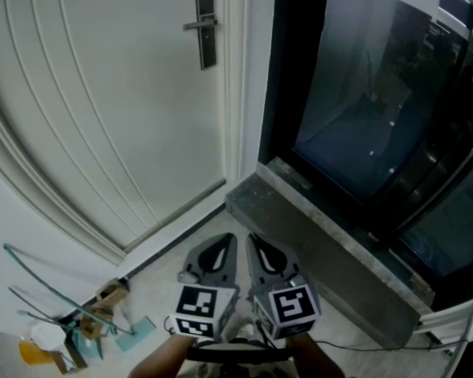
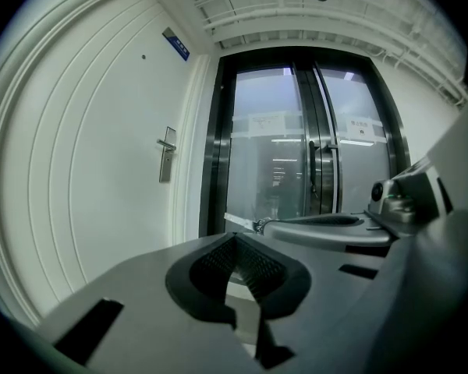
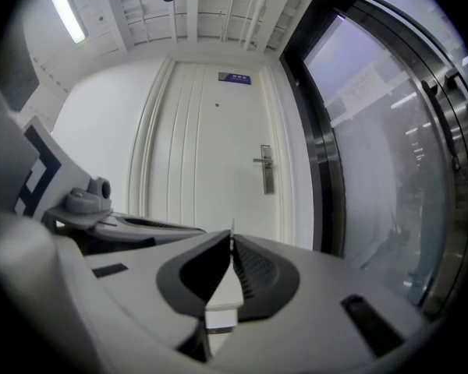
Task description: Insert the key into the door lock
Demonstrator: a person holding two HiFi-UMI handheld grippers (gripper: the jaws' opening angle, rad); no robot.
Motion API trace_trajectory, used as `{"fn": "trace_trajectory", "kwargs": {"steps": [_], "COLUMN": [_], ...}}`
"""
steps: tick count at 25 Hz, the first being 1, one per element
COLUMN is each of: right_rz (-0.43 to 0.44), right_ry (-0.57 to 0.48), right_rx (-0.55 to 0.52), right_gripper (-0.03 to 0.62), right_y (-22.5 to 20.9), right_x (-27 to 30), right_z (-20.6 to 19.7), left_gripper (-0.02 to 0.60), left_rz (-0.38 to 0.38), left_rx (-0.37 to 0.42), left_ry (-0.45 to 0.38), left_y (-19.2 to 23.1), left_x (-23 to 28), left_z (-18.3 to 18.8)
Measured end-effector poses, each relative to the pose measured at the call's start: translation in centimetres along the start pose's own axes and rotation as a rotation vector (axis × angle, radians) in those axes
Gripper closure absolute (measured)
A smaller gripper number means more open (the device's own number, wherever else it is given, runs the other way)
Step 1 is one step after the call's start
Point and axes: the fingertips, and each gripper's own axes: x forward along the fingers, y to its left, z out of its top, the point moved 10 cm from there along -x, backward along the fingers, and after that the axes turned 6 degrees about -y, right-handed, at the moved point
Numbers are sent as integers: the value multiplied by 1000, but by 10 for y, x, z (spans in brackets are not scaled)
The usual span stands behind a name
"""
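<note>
R gripper (image 3: 232,244) is clamping the key (image 2: 240,222), blade pointing fwd. L gripper (image 2: 235,244) is sitting closed on nothing, at 9 o'clock of R. The lock (image 1: 206,27) is sitting well apart, approx 12 o'clock from both, on the door (image 1: 102,93). Judgement: key is in hand; approach, alignment & insertion are all pending.

Path to door lock (image 1: 207,28) apparently open; stone ledge (image 1: 315,235) juts right.

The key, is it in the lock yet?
Out. The right gripper pinches the key, well away from the door lock.
</note>
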Motion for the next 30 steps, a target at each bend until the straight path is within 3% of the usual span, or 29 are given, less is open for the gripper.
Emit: {"fn": "trace_trajectory", "kwargs": {"steps": [16, 30], "right_rz": [38, 1], "right_ry": [-6, 21], "right_rx": [17, -6], "right_gripper": [570, 569], "right_y": [-45, -62], "right_x": [-4, 37], "right_z": [5, 1], "left_gripper": [572, 574], "left_rz": [12, -20], "left_rx": [17, 0], "left_ry": [10, 29], "left_y": [-32, -5], "left_x": [39, 82], "left_z": [6, 3]}}
